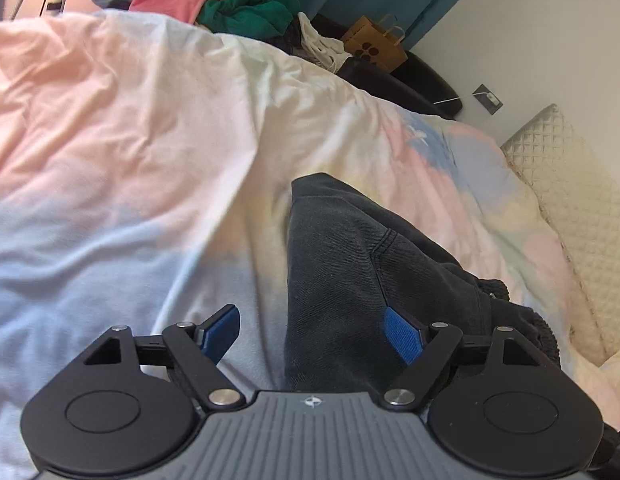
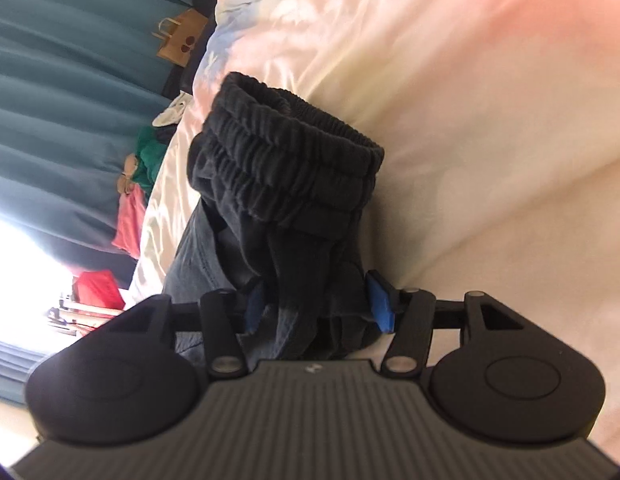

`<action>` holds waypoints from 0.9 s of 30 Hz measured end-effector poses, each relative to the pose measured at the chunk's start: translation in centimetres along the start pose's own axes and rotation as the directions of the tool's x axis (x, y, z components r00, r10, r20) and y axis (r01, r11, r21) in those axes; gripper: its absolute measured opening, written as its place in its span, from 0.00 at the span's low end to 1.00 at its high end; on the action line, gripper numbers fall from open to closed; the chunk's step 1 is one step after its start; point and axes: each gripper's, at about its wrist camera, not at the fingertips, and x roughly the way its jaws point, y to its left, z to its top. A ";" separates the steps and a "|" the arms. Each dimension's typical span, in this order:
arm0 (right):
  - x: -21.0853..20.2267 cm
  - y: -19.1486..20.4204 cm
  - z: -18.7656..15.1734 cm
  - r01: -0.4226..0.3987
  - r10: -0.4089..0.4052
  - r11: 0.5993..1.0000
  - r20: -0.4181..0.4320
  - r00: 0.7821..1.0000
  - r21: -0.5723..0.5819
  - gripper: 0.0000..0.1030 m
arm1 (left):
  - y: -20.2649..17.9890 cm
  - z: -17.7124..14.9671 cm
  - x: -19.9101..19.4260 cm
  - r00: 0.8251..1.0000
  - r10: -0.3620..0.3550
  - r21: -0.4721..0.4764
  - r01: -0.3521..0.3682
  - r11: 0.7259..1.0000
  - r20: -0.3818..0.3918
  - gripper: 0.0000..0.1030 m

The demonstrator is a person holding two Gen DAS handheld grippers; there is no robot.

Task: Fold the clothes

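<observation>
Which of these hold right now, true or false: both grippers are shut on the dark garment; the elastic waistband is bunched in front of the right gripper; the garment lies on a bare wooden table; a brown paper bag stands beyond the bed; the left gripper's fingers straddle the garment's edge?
1. Both grippers are shut on the dark grey cotton garment. False: the left gripper is open; whether the right gripper has closed on the cloth between its fingers cannot be told.
2. The ribbed elastic waistband is bunched in front of the right gripper. True.
3. The garment lies on a bare wooden table. False: it lies on a pastel tie-dye bed cover.
4. A brown paper bag stands beyond the bed. True.
5. The left gripper's fingers straddle the garment's edge. True.
</observation>
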 end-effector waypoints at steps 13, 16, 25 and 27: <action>-18.4 9.7 -5.7 0.019 0.051 0.916 0.165 0.985 -0.402 0.80 | -9.3 -2.5 -23.3 0.985 0.000 0.312 -0.055 0.948 0.175 1.00; -21.9 11.4 -8.4 0.008 0.089 0.880 0.181 0.980 -0.475 0.80 | -11.2 -5.4 -29.2 0.975 -0.012 0.383 -0.076 0.921 0.222 1.00; -29.9 13.9 -17.7 0.028 0.216 0.744 0.279 0.936 -0.668 0.80 | -12.2 -14.2 -39.0 0.935 -0.044 0.449 -0.129 0.884 0.353 1.00; -30.8 14.0 -19.8 0.039 0.238 0.712 0.293 0.926 -0.701 0.80 | -11.6 -15.9 -40.0 0.926 -0.034 0.450 -0.151 0.880 0.376 1.00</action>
